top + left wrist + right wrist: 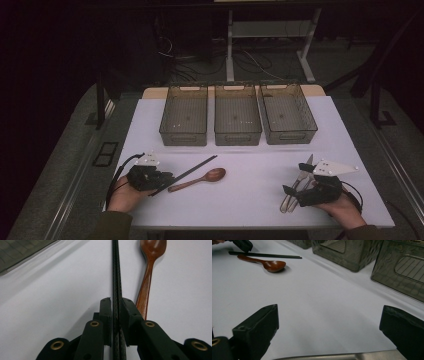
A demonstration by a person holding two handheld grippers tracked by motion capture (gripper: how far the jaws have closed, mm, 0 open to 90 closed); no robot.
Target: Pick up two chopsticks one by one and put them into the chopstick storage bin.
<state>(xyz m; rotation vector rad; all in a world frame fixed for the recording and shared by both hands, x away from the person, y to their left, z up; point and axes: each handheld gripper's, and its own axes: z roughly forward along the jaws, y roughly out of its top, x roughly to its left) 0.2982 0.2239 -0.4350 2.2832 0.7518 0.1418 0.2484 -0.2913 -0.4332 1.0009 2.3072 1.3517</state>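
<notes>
Now chopsticks (pixel 116 272) – pinched betw. left tongs (pixel 115 302) pads

The chopsticks (pixel 117 277) run out of the left gripper view at top and bottom, their ends unseen; the wooden spoon (pixel 147 272) loses its bowl tip at the top edge. In the right gripper view, a metal utensil (pixel 342 356) shows as a sliver along the bottom edge, kind unclear.

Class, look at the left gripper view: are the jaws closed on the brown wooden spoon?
No: the jaws clamp the black chopsticks, while the brown wooden spoon lies beside them.
</notes>
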